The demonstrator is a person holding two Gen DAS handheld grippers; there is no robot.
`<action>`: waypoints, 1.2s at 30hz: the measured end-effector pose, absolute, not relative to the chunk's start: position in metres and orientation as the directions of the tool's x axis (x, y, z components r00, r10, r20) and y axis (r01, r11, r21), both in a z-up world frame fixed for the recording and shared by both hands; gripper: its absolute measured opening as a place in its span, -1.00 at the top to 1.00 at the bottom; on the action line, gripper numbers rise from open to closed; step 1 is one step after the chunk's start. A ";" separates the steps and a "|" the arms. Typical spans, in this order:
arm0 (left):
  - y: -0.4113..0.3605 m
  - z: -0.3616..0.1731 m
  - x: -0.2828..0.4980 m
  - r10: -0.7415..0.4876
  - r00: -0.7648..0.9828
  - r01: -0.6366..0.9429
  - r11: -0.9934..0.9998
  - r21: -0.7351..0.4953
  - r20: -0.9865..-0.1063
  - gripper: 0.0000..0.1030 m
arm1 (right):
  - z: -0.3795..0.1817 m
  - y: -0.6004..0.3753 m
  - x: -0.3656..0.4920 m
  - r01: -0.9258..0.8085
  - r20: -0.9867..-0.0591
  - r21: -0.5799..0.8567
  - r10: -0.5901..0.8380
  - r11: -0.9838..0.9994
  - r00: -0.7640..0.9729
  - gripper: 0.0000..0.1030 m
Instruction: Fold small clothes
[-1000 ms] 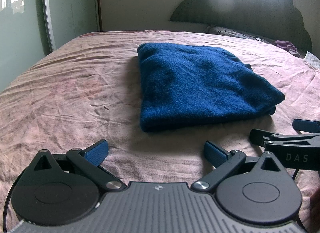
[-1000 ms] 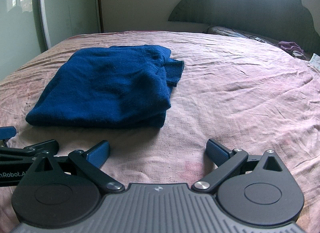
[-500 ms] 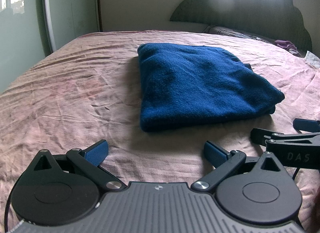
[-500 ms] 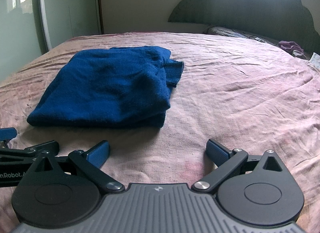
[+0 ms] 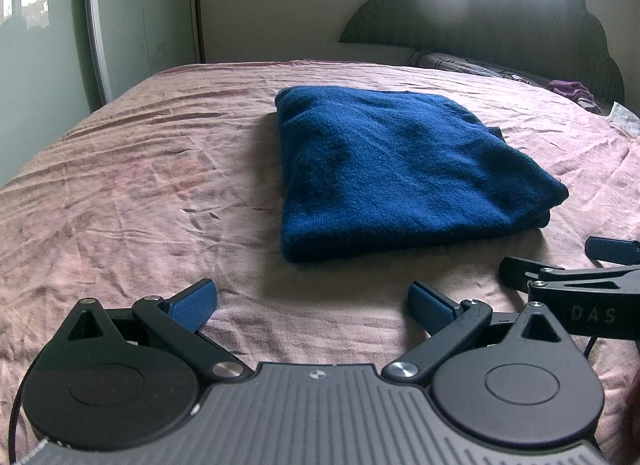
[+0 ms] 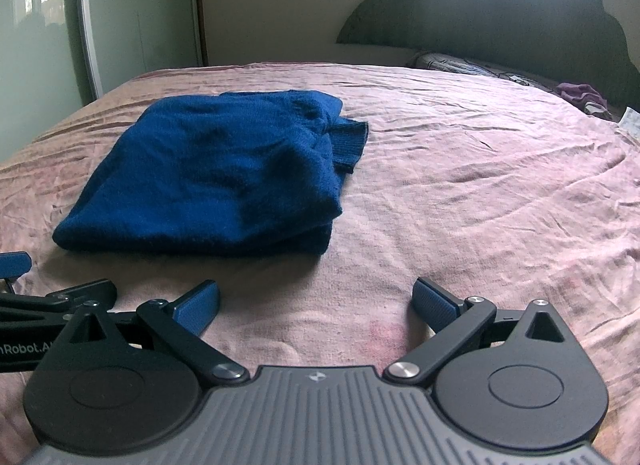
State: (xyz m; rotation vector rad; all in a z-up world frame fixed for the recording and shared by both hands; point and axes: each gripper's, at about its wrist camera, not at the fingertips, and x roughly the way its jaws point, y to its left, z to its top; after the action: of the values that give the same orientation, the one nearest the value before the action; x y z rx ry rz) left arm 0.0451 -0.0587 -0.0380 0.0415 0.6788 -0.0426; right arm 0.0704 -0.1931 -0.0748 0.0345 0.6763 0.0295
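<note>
A dark blue knitted sweater lies folded in a thick rectangle on the pink bedsheet; in the right wrist view the sweater sits ahead to the left, with a ribbed cuff sticking out at its far right side. My left gripper is open and empty, a short way in front of the sweater's near edge. My right gripper is open and empty, in front of the sweater's right corner. The two grippers are side by side; the right one shows at the left view's right edge.
A dark scalloped headboard stands at the far end. A patterned pillow and a purple cloth lie by it at the far right. A mirrored wardrobe door is on the left. Wrinkled sheet spreads right of the sweater.
Both grippers have drawn back very slightly from the sweater. The sweater has not moved and both grippers stay open.
</note>
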 end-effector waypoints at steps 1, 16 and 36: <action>-0.059 -0.038 0.045 -0.026 0.778 0.053 0.998 0.025 -0.628 -1.00 | -0.075 -0.193 0.070 -0.016 -0.625 0.042 0.038 0.999 0.780 -1.00; -0.058 -0.039 0.046 -0.026 0.777 0.053 0.998 0.024 -0.628 -1.00 | -0.076 -0.192 0.070 -0.015 -0.625 0.039 0.037 0.999 0.780 -1.00; -0.058 -0.037 0.045 -0.024 0.779 0.048 0.999 0.022 -0.627 -1.00 | -0.075 -0.192 0.070 -0.015 -0.625 0.039 0.036 0.999 0.780 -1.00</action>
State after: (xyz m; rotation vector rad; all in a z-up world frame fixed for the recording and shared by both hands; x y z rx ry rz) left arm 0.0448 -0.0577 -0.0373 0.0373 0.6773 -0.0386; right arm 0.0703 -0.1920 -0.0753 0.0319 0.6759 0.0278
